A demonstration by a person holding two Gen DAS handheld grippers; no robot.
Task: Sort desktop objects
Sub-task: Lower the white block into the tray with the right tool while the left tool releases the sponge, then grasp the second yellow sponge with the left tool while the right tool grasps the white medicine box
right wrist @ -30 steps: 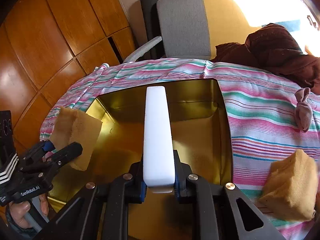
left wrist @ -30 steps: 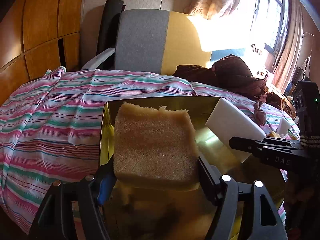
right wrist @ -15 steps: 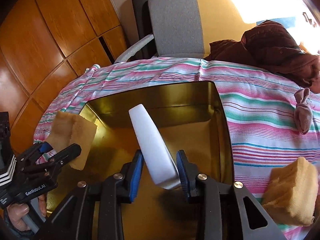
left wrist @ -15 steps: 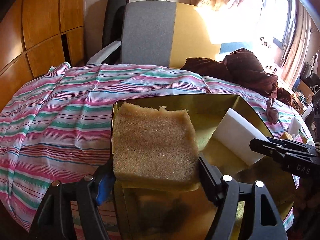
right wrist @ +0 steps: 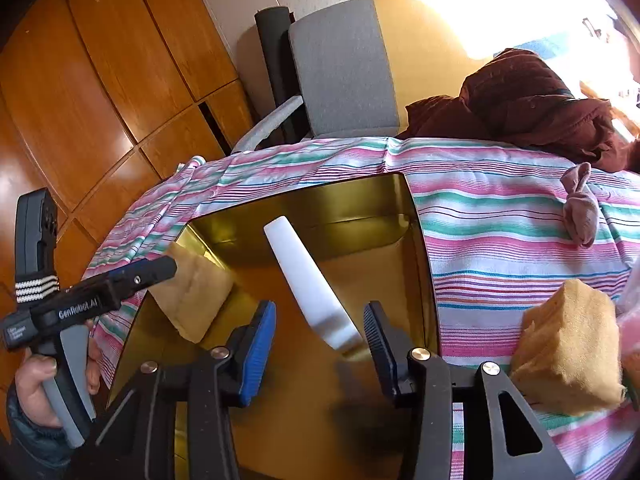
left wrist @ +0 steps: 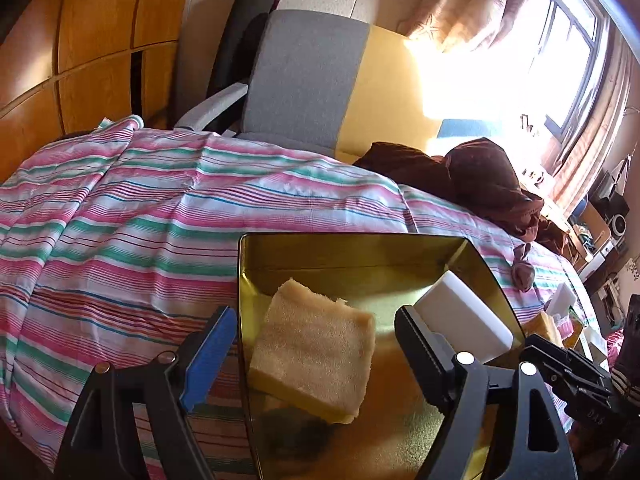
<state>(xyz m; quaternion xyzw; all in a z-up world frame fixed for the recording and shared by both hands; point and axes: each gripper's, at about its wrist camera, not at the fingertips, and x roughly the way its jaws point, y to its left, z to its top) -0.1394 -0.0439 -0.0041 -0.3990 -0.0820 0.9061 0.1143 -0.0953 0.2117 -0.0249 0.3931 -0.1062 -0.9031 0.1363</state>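
Right wrist view, left tool [right wrist: 160, 270] reads "GenRobot.AI"

Home bedroom: curtained window [left wrist: 560, 40], armchair [left wrist: 304, 80].

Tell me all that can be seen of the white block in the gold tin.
The white block is a long, flat slab with rounded edges; it looks like matte, soft foam. It stands tilted inside the gold tin, lower end near the tin floor, upper end leaning toward the back wall. The right gripper is open around its lower end; neither finger presses it. A yellow sponge lies apart from it in the same tin, between the open fingers of the left gripper.
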